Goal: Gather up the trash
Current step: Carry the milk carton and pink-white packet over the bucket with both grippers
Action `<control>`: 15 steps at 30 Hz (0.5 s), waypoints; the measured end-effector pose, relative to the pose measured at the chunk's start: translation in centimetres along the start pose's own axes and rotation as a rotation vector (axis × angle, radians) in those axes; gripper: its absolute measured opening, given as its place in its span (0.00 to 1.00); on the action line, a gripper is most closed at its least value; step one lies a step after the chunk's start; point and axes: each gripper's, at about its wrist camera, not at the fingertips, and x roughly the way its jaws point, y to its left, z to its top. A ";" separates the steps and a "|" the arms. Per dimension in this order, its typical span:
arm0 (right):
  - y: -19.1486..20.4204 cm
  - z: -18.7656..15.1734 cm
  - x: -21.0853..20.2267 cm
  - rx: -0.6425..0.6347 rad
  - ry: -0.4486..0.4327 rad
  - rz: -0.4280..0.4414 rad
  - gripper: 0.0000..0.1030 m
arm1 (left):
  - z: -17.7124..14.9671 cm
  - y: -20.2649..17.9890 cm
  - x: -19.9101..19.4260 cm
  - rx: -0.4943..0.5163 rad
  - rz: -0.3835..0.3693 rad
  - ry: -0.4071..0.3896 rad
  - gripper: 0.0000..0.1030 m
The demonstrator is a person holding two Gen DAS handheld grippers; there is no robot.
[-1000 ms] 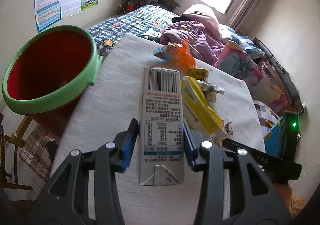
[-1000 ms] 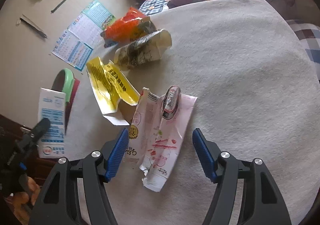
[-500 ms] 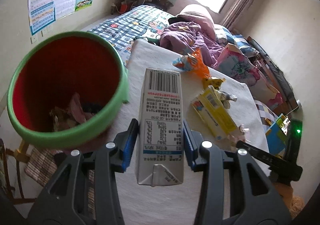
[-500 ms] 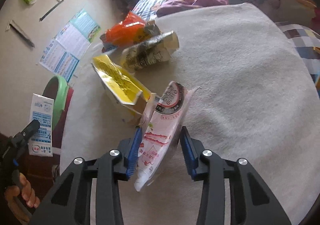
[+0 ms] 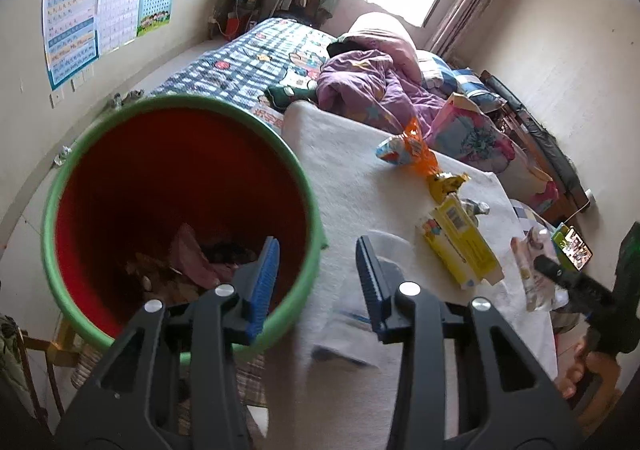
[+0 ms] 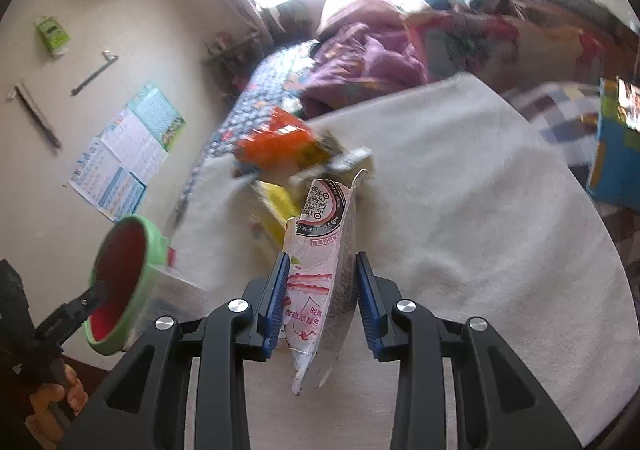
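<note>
My left gripper (image 5: 316, 250) hangs over the right rim of the red bucket with a green rim (image 5: 160, 170). Its jaws are closing with no pad pressing on anything. The white carton (image 5: 348, 314) shows only as a blurred streak between and below the jaws, over the table edge beside the bucket. My right gripper (image 6: 322, 262) is closing and pinches a pink-and-white pouch (image 6: 324, 218), held upright above the towel-covered table (image 6: 480, 210). A yellow box (image 5: 460, 246) and an orange wrapper (image 5: 416, 150) lie on the table.
Wrappers and scraps lie in the bucket's bottom. Behind the table is a bed with a purple blanket (image 5: 372, 90). Posters (image 5: 104, 10) hang on the left wall. A blue-green box (image 6: 616, 154) stands off the table's right side. A hand (image 6: 60, 390) holds the left gripper.
The left gripper swung left over the bucket and the white carton slipped out of its jaws. The right gripper closed on the pouch and lifted it off the table.
</note>
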 end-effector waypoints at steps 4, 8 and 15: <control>4.1 0.1 1.0 -0.072 0.013 0.048 0.31 | 0.4 1.8 -1.1 -0.003 0.010 -0.021 0.28; 8.0 -0.4 2.7 -0.137 0.049 0.103 0.31 | 0.4 3.5 -1.6 -0.027 0.009 -0.016 0.28; 9.3 -0.4 3.6 -0.134 0.041 0.089 0.31 | -1.1 -0.7 0.2 0.109 -0.161 0.109 0.56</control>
